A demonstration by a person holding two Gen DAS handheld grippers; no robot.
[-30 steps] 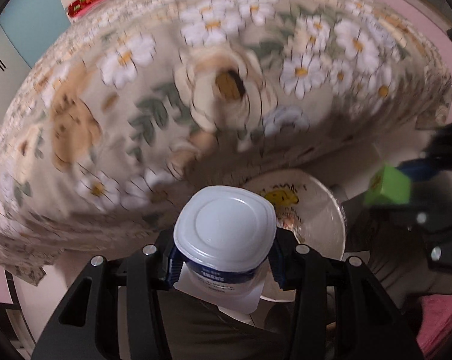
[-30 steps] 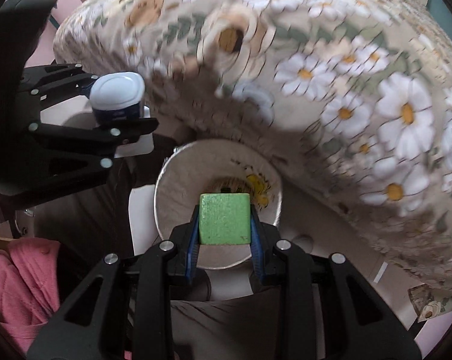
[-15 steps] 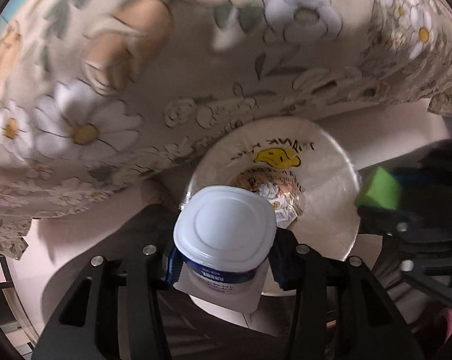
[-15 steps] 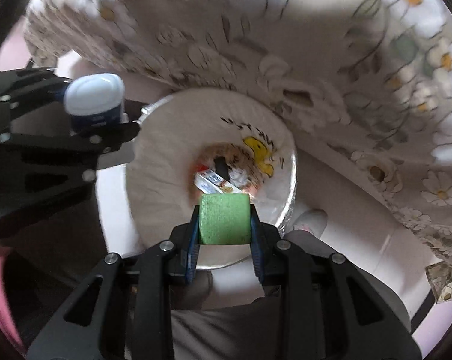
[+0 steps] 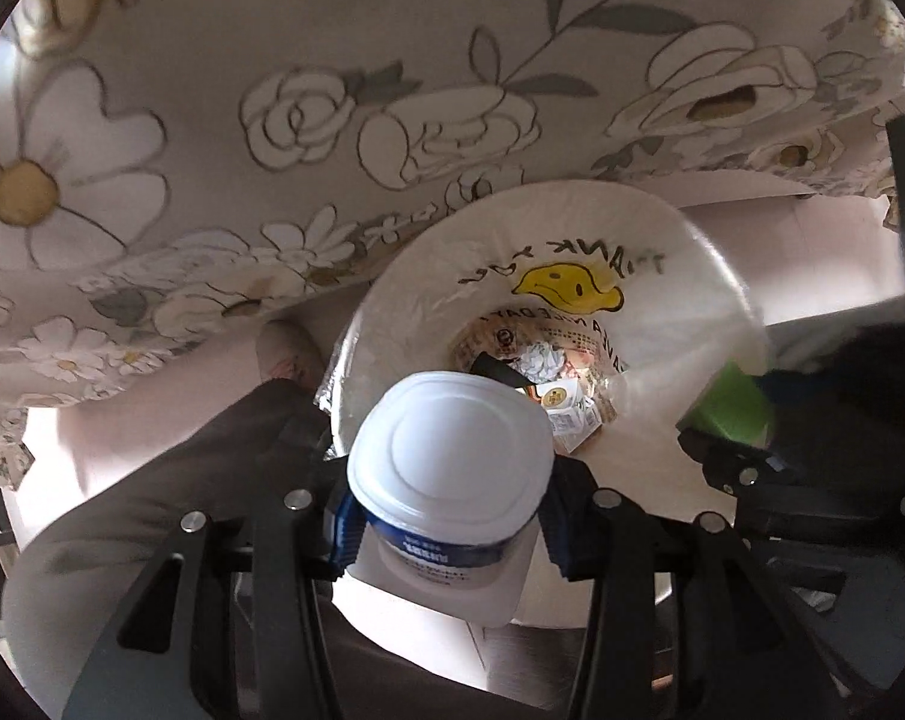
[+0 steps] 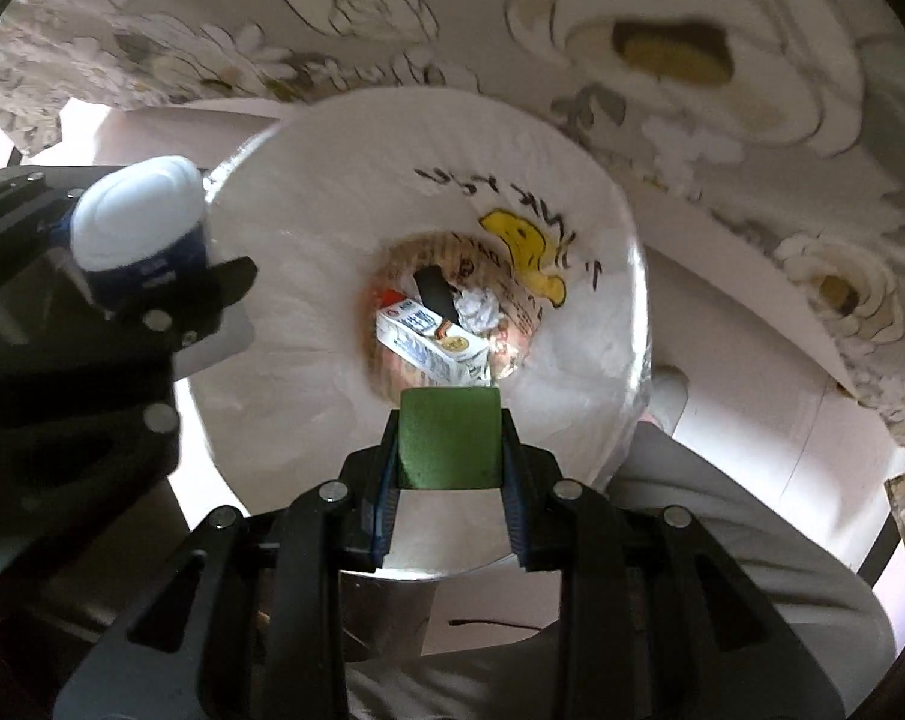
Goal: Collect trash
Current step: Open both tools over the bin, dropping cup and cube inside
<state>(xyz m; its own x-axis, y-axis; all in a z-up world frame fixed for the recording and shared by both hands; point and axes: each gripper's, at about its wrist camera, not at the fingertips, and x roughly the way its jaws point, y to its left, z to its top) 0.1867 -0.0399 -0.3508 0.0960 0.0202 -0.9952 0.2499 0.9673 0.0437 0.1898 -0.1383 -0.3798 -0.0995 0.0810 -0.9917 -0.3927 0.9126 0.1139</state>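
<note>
My left gripper point(image 5: 446, 516) is shut on a white yogurt cup point(image 5: 452, 462) with a blue band, held over the near rim of the trash bin point(image 5: 710, 276). The cup also shows at the left of the right wrist view point(image 6: 134, 228). My right gripper point(image 6: 449, 450) is shut on a green sponge block point(image 6: 449, 438), held over the bin's near rim point(image 6: 308, 192). The block shows at the right of the left wrist view point(image 5: 731, 408). The bin has a white liner with a yellow smiley print and holds a small carton point(image 6: 428, 348), crumpled paper and other trash.
A floral tablecloth point(image 5: 332, 90) hangs from the table edge right behind the bin and fills the upper half of both views point(image 6: 662, 60). The floor point(image 6: 752, 372) is pale. The person's grey trouser leg point(image 5: 170, 480) and a slippered foot point(image 5: 284, 354) are left of the bin.
Both grippers have dropped from table height down past the tablecloth and now point into the bin. The bin opening looms larger and its contents show. Both grips are unchanged.
</note>
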